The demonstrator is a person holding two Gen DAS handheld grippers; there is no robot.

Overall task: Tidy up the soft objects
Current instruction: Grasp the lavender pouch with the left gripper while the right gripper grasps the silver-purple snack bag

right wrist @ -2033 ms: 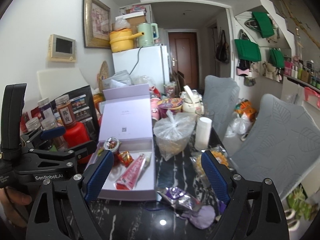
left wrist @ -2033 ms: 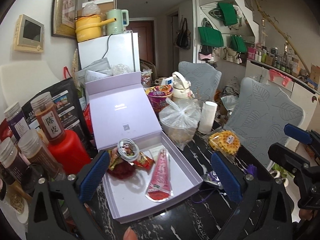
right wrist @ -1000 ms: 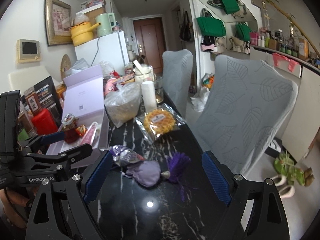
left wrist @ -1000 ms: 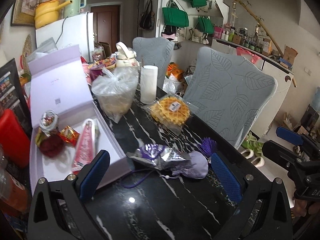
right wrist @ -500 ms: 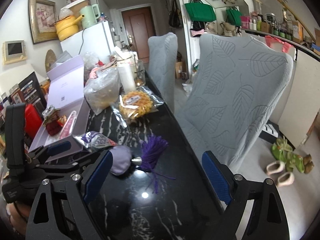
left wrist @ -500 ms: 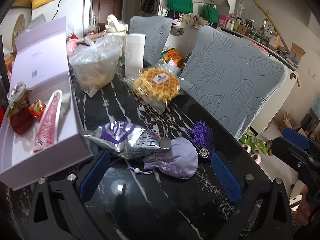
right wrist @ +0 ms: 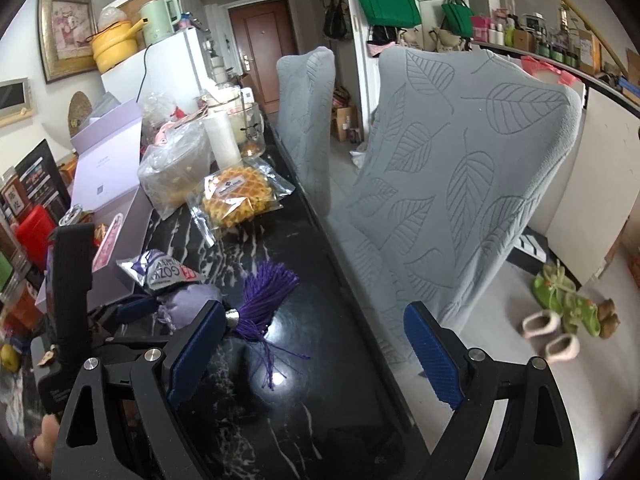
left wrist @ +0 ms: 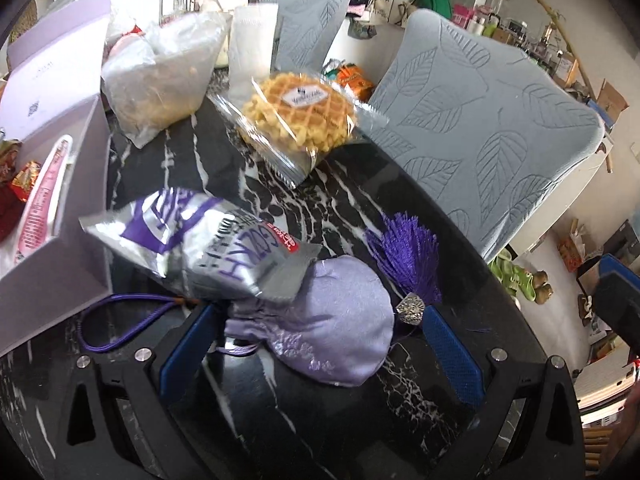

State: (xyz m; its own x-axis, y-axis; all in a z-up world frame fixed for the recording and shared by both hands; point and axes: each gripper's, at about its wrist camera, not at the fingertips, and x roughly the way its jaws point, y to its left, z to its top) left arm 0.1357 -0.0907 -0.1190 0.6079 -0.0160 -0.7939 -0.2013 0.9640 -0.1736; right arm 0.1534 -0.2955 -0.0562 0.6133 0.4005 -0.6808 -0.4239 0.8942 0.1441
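A lavender fabric pouch (left wrist: 332,320) with a purple tassel (left wrist: 408,256) lies on the black marble table (left wrist: 256,200). My left gripper (left wrist: 316,344) is open with its blue pads on either side of the pouch. A silver and purple snack packet (left wrist: 208,248) rests partly on the pouch. The open lilac box (left wrist: 44,184) at the left holds a pink tube (left wrist: 40,212) and red sweets. My right gripper (right wrist: 312,348) is open and empty, held above the table edge to the right; the pouch (right wrist: 192,304) and the tassel (right wrist: 264,292) show at its left.
A bagged waffle (left wrist: 300,116), a clear plastic bag of food (left wrist: 160,84) and a white roll (left wrist: 252,40) stand further back. Two grey leaf-patterned chairs (right wrist: 460,184) line the table's right side. Jars and a red container (right wrist: 32,220) crowd the far left.
My left gripper has swung right from the lilac box and moved down to the pouch, which now lies between its pads. My right gripper has turned right, toward the chairs.
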